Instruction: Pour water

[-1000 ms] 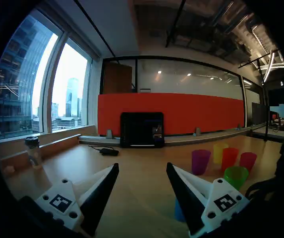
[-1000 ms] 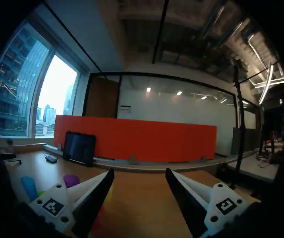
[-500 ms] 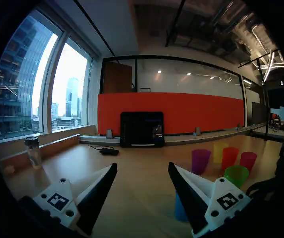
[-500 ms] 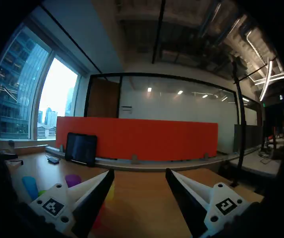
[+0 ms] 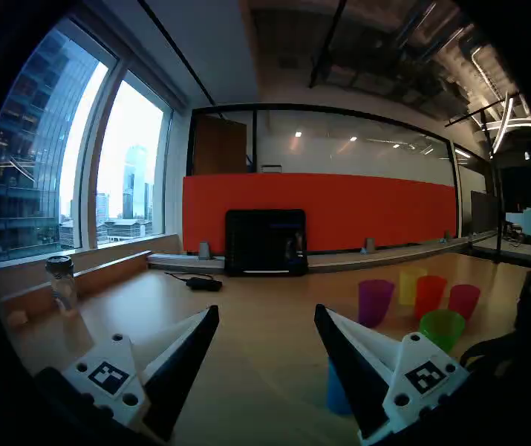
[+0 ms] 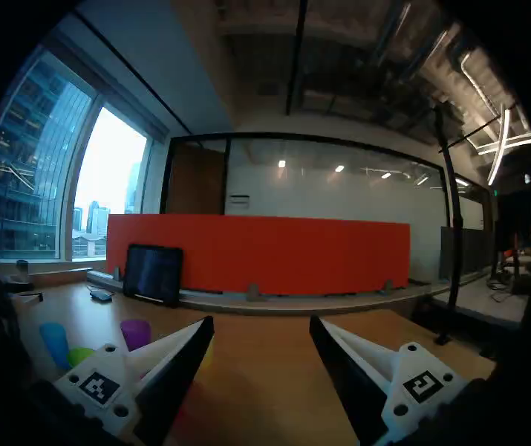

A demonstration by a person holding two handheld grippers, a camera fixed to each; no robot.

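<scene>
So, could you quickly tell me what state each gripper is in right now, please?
Left gripper: open, holding nothing.
Right gripper: open, holding nothing.

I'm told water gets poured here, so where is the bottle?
In the left gripper view the bottle stands far left on the table, by the window ledge, opposite the cups.

Nothing legible: no words, brands or numbers. On the fingers of the left gripper [image 5: 265, 309] and the right gripper [image 6: 260, 320], only black-and-white square marker patterns [image 5: 109, 377], without letters. Far ahead of either gripper, high on the glass wall [image 5: 362, 152], a small pale sign [image 5: 271, 169], too small and blurred to read.
</scene>
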